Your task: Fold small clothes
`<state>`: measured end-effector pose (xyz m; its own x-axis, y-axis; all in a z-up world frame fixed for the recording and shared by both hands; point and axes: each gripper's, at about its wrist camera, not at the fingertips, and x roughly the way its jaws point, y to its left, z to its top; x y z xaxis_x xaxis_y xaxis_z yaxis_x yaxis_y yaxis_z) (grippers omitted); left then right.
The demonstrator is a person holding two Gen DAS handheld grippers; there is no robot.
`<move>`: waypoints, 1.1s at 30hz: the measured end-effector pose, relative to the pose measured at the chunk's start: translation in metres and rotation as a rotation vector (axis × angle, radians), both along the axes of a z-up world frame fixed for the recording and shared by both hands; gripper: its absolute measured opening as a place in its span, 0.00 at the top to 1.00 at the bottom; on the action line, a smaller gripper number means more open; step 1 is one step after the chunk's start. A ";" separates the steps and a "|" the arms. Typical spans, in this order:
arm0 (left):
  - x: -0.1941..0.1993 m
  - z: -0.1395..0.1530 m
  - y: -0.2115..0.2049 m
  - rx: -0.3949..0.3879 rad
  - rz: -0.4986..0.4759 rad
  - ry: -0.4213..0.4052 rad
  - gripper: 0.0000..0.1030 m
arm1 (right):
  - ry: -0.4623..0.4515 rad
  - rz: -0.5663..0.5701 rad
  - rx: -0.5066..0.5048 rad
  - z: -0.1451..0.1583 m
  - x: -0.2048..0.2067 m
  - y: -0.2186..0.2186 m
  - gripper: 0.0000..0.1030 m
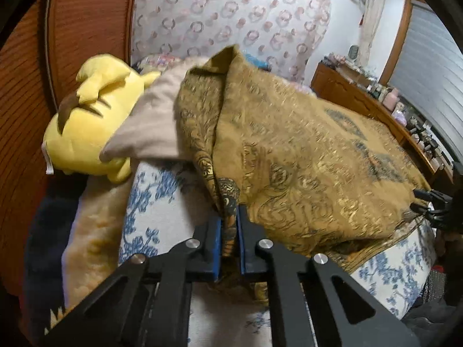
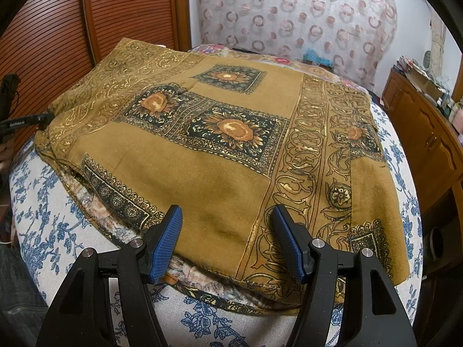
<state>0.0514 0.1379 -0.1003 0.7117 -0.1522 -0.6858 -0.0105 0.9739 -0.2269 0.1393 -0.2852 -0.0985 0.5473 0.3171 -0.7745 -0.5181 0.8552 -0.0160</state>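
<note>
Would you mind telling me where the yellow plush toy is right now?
The yellow plush toy shows only in the left wrist view, at the left by the wooden wall panel, partly under a beige pillow beside the lifted mustard patterned cloth.

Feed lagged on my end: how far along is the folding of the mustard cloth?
Done: the cloth already lies doubled on the bed. In hand: left gripper shut on one raised edge. Left: right gripper, jaws open over the near edge, grips nothing; next fold remains.

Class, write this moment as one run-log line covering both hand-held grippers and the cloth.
left hand-held gripper: shut on ochre cloth edge | right hand-held gripper: open over near edge | cloth: on floral bedsheet
</note>
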 end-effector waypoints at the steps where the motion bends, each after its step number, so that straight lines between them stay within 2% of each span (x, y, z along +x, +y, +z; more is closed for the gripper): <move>1: -0.002 0.008 -0.002 -0.025 -0.005 -0.021 0.94 | 0.000 0.000 0.000 0.000 0.000 0.000 0.36; 3: -0.006 0.023 -0.006 -0.059 -0.024 -0.068 0.94 | 0.000 0.000 0.000 0.000 0.000 0.000 0.36; 7: -0.006 0.052 -0.022 -0.053 -0.068 -0.145 0.94 | 0.000 0.000 0.000 0.000 0.000 -0.001 0.36; 11: 0.003 0.069 -0.039 -0.037 -0.111 -0.188 0.94 | 0.000 0.000 0.001 0.000 0.000 -0.001 0.36; 26: 0.040 0.116 -0.133 -0.019 -0.315 -0.277 0.94 | 0.001 -0.001 0.005 0.000 -0.001 -0.002 0.36; 33: 0.064 0.133 -0.175 -0.021 -0.403 -0.284 0.95 | -0.062 -0.099 0.044 0.018 -0.008 -0.026 0.37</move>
<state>0.1157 -0.0375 0.0322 0.7514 -0.4657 -0.4675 0.4316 0.8828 -0.1856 0.1316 -0.3115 -0.0804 0.6244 0.2920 -0.7245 -0.4302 0.9027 -0.0070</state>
